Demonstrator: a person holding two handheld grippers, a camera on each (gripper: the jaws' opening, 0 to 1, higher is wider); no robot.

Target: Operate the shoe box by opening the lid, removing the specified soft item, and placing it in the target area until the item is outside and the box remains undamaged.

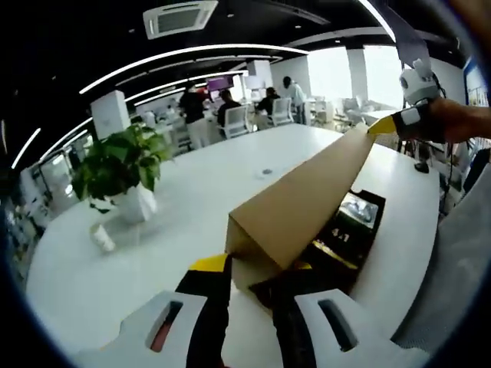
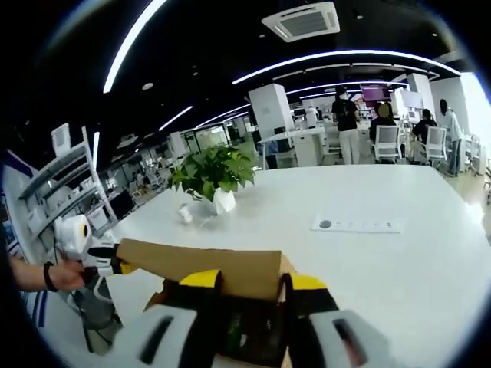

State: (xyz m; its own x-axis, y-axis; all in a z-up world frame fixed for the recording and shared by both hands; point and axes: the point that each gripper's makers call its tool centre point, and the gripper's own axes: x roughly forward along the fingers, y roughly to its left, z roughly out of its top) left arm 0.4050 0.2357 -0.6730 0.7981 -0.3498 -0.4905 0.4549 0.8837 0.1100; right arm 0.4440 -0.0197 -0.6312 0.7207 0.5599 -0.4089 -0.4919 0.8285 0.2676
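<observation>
Left hand-held gripper [image 1: 252, 270] and right hand-held gripper [image 2: 254, 280] each pinching lid [image 1: 307, 201] edge; lift evenly, avoid creasing box [image 1: 354, 230].

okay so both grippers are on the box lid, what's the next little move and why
Probably swing the lid a bit further back. It stands raised and tilted, with the left gripper and right gripper at opposite ends, and the box shows dark contents. A wider opening should clear room to reach in without straining the cardboard.

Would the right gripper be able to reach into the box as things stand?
Probably yes: the lid is lifted, with both grippers at its edge, and the box lies open below the right gripper.
</observation>
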